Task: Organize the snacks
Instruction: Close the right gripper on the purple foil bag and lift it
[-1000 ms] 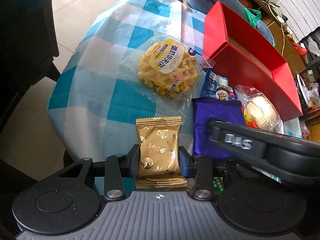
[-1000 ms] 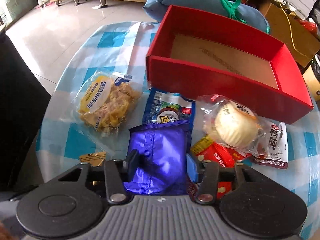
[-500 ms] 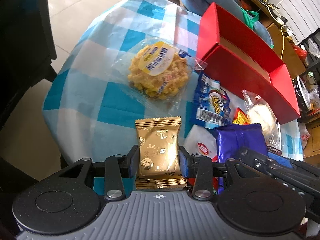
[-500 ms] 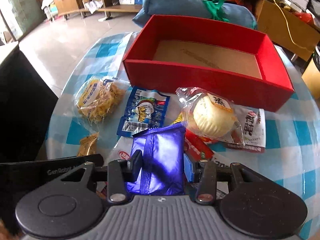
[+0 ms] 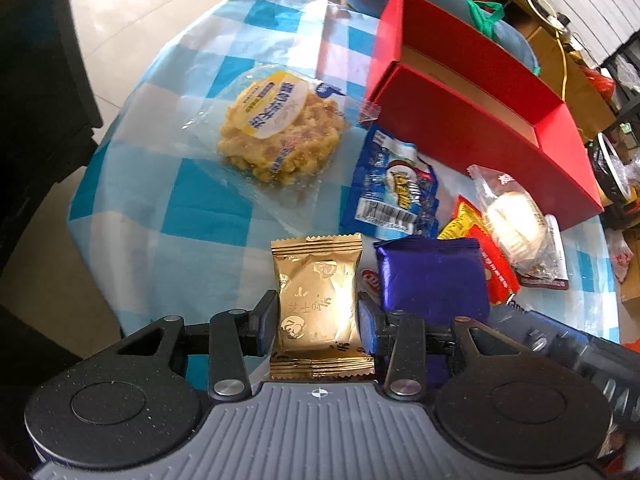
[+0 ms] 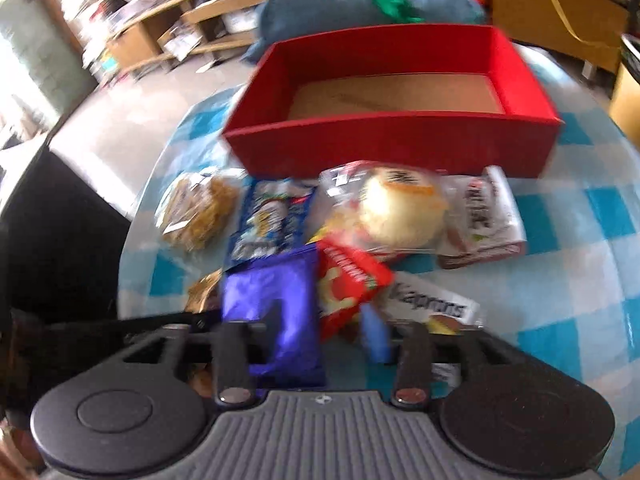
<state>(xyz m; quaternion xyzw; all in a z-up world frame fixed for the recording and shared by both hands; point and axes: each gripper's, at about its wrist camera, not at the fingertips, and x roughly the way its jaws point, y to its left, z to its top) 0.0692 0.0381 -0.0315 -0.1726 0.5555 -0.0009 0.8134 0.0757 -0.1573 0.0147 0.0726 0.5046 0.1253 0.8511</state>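
Observation:
My left gripper (image 5: 318,320) is shut on a gold foil snack packet (image 5: 316,300), held above the near edge of the checked table. A purple foil packet (image 5: 432,276) lies just to its right. In the blurred right wrist view, the purple packet (image 6: 272,300) sits against the left finger of my right gripper (image 6: 325,328). Those jaws are opening, and a gap shows between the packet and the right finger (image 6: 374,332). The open red box (image 6: 392,144) stands behind the snack pile, its cardboard floor bare; the left wrist view shows the red box (image 5: 472,136) at upper right.
Loose snacks lie between me and the box: a yellow crispy cake (image 5: 280,136), a blue packet (image 5: 394,196), a wrapped white bun (image 6: 396,208), a red packet (image 6: 348,284) and a white wrapper (image 6: 432,308). A blue cushion (image 6: 360,12) lies behind the box. Floor drops off left.
The right gripper's jaws have spread and no longer clamp the purple packet, which stays by the left finger. The right hand drew back from the box. The left gripper still holds the gold packet.

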